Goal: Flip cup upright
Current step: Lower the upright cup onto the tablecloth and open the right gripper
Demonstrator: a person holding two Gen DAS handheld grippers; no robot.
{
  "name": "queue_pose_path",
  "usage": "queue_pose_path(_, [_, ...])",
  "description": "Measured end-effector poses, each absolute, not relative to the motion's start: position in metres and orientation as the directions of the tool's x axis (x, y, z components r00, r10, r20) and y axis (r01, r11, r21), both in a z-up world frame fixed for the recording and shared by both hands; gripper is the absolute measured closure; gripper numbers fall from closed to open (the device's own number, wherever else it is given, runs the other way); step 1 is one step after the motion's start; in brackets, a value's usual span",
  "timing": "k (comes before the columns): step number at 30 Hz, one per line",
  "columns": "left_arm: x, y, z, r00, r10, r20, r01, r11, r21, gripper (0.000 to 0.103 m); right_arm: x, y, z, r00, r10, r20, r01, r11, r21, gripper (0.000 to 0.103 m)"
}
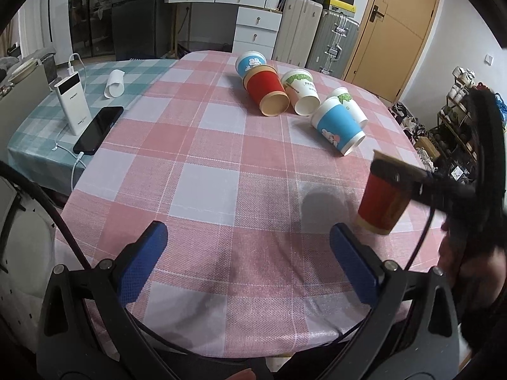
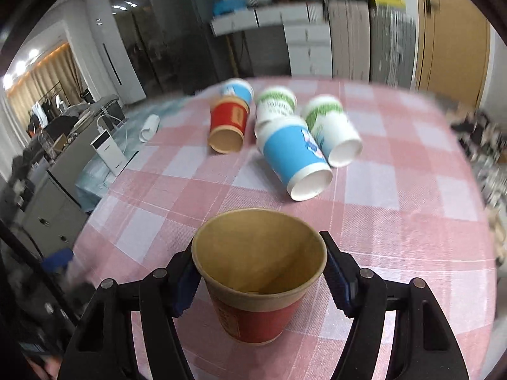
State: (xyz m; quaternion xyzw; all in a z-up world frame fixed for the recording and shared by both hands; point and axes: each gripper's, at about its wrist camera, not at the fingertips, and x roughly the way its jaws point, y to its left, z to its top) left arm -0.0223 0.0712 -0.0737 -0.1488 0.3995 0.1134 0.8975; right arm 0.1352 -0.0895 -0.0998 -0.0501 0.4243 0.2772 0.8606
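My right gripper (image 2: 259, 272) is shut on a red paper cup (image 2: 256, 310) near its rim, mouth up, held a little above the pink checked tablecloth (image 2: 396, 253). In the left wrist view the same cup (image 1: 381, 202) hangs at the right, held by the right gripper (image 1: 396, 171). My left gripper (image 1: 250, 247) is open and empty over the near part of the table. Several other cups lie on their sides farther back: a red one (image 1: 269, 95), a blue one (image 1: 340, 126), white and green ones (image 1: 301, 91).
A power bank (image 1: 68, 104), a black phone (image 1: 98, 129) and a small white roll (image 1: 114, 84) lie on the teal cloth at the left. White drawers (image 1: 256, 28), suitcases (image 1: 317, 38) and a wooden door (image 1: 396, 31) stand behind the table.
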Motion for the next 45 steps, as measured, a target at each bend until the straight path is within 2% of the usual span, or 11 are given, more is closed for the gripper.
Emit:
queue_pose_path(6, [-0.027, 0.068, -0.070, 0.661, 0.080, -0.746, -0.316, 0.932, -0.180, 0.001, 0.099, -0.101, -0.114, 0.572, 0.421, -0.704, -0.510, 0.854, 0.096, 0.035])
queue_pose_path(11, [-0.031, 0.064, -0.066, 0.666, 0.082, -0.741, -0.310, 0.934, -0.175, 0.001, 0.090, -0.113, -0.124, 0.573, 0.415, -0.707, -0.476, 0.871, 0.125, 0.035])
queue_pose_path(13, [-0.031, 0.063, -0.065, 0.666, 0.086, -0.741, -0.311, 0.935, -0.172, 0.001, 0.084, -0.112, -0.125, 0.577, 0.421, -0.700, -0.493, 0.863, 0.112, 0.033])
queue_pose_path(15, [-0.032, 0.063, -0.065, 0.667, 0.084, -0.741, -0.311, 0.934, -0.175, 0.001, 0.080, -0.110, -0.125, 0.578, 0.415, -0.702, -0.504, 0.859, 0.093, 0.021])
queue_pose_path(17, [-0.032, 0.063, -0.065, 0.667, 0.084, -0.740, -0.309, 0.935, -0.173, 0.001, 0.075, -0.111, -0.123, 0.587, 0.417, -0.693, -0.509, 0.857, 0.084, 0.016])
queue_pose_path(25, [-0.033, 0.060, -0.063, 0.671, 0.088, -0.736, -0.307, 0.937, -0.167, 0.001, 0.071, -0.120, -0.108, 0.603, 0.431, -0.672, -0.505, 0.857, 0.097, 0.012])
queue_pose_path(31, [-0.027, 0.055, -0.053, 0.687, 0.086, -0.722, -0.295, 0.940, -0.170, 0.001, 0.061, -0.139, -0.071, 0.634, 0.495, -0.595, -0.508, 0.846, 0.163, 0.011])
queue_pose_path(34, [-0.023, 0.050, -0.048, 0.697, 0.081, -0.713, -0.278, 0.946, -0.164, 0.001, 0.052, -0.151, -0.053, 0.668, 0.486, -0.564, -0.483, 0.859, 0.169, 0.006])
queue_pose_path(45, [-0.004, 0.008, -0.042, 0.732, 0.034, -0.681, -0.168, 0.977, -0.132, 0.001, 0.034, -0.172, -0.054, 0.636, 0.373, -0.675, -0.376, 0.914, 0.150, 0.006])
